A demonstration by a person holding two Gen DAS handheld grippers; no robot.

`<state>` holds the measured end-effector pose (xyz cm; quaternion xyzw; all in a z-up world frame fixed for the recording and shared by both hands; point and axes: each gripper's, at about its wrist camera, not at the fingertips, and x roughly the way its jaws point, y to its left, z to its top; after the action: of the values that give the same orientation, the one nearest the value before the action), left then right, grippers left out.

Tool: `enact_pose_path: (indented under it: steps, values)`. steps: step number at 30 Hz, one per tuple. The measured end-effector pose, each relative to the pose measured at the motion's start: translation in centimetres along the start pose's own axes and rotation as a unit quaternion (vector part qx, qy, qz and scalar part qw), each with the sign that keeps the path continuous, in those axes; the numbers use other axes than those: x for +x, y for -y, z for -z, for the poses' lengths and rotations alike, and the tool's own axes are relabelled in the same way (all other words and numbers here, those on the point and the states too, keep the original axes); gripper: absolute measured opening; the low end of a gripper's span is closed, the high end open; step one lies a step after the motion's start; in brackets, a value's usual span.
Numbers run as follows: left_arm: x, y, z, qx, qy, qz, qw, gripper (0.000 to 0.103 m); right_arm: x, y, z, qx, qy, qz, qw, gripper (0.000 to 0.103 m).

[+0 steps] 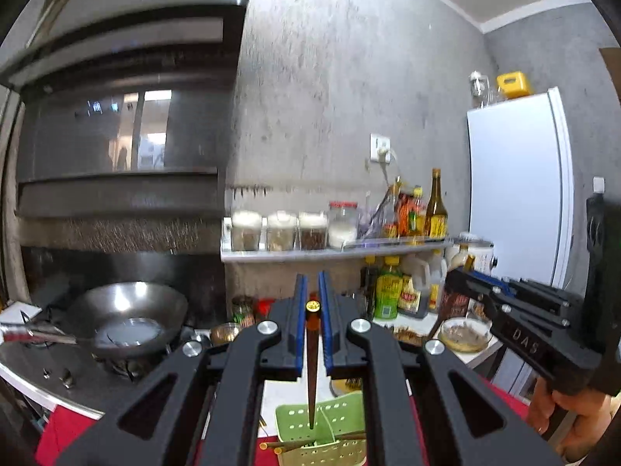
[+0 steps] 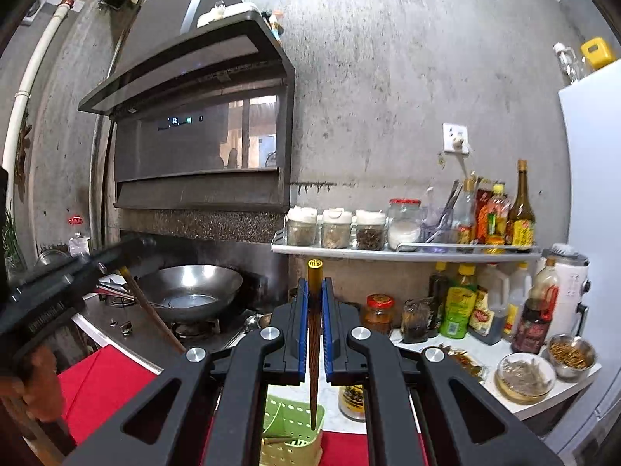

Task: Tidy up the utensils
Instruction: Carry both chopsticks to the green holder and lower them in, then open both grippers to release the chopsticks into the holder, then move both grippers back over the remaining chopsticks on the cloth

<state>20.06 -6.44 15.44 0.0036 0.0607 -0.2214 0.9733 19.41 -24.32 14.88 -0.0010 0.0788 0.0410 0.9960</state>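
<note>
Chopsticks, one in each of your grippers: your left gripper (image 1: 313,291) has its blue pads closed narrow on a dark wooden chopstick (image 1: 311,372) with a gold-capped end, and your right gripper (image 2: 315,295) clamps a matching chopstick (image 2: 314,353) the same way. Each stick hangs upright, thin tip down at six o'clock, over the perforated green utensil holder (image 1: 337,415) that stands on the red cloth (image 2: 97,380). In your left view the tip looks to end at the holder's rim; whether it touches, you cannot tell. More chopsticks (image 1: 306,442) lie crosswise in the holder's lower compartment.

From your left camera, your right gripper shows at three o'clock, held in a hand (image 1: 570,415). The wok (image 2: 190,289) sits on the stove at nine to ten o'clock, under the range hood (image 2: 194,124). A shelf (image 2: 403,250) of spice jars and sauce bottles runs at two o'clock, and the white fridge (image 1: 520,190) stands beyond it.
</note>
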Motion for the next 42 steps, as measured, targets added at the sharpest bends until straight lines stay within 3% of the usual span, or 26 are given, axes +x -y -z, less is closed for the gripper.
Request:
enact_pose_path:
  steps: [10,11,13,14,15,20,24,30,35,42]
  values:
    - [5.7,-1.4,5.1,-0.011,-0.091,0.007,0.9958,0.006,4.8,-0.3,5.4,0.004,-0.08,-0.015,0.997,0.009]
    - [6.0,-1.5,5.3,-0.009,-0.098,0.008,0.9951,0.007,4.9,-0.3,5.7,0.008,-0.091,-0.016,0.996,0.014]
    - [6.2,-1.6,5.4,-0.011,-0.111,0.005,0.9938,0.01,4.7,-0.1,5.9,0.015,-0.098,-0.013,0.995,0.034]
    - [5.9,-1.7,5.3,-0.013,-0.111,0.003,0.9937,0.025,4.2,0.0,5.7,0.017,-0.098,-0.011,0.995,0.045]
    - [5.6,-1.8,5.0,-0.016,-0.109,0.0,0.9939,0.041,3.7,0.1,5.5,0.017,-0.095,-0.01,0.995,0.047]
    - [0.2,-2.0,3.1,-0.021,-0.077,-0.022,0.9966,0.045,-2.1,0.6,4.3,0.016,-0.082,0.012,0.996,0.055]
    - [-5.1,-1.8,4.8,0.005,-0.091,-0.065,0.9937,0.05,-6.5,1.1,6.8,0.015,-0.107,0.02,0.994,0.061]
    - [-10.6,-1.6,13.4,0.024,-0.184,-0.097,0.9778,0.05,-11.6,0.0,14.9,0.014,-0.176,0.016,0.984,0.061]
    - [-12.9,-1.7,21.4,0.003,-0.281,-0.093,0.9553,0.05,-14.4,-2.8,22.0,0.017,-0.243,-0.004,0.97,0.061]
    - [-14.9,-1.6,26.2,-0.006,-0.334,-0.073,0.9397,0.05,-14.7,-6.9,27.0,0.033,-0.298,-0.043,0.953,0.061]
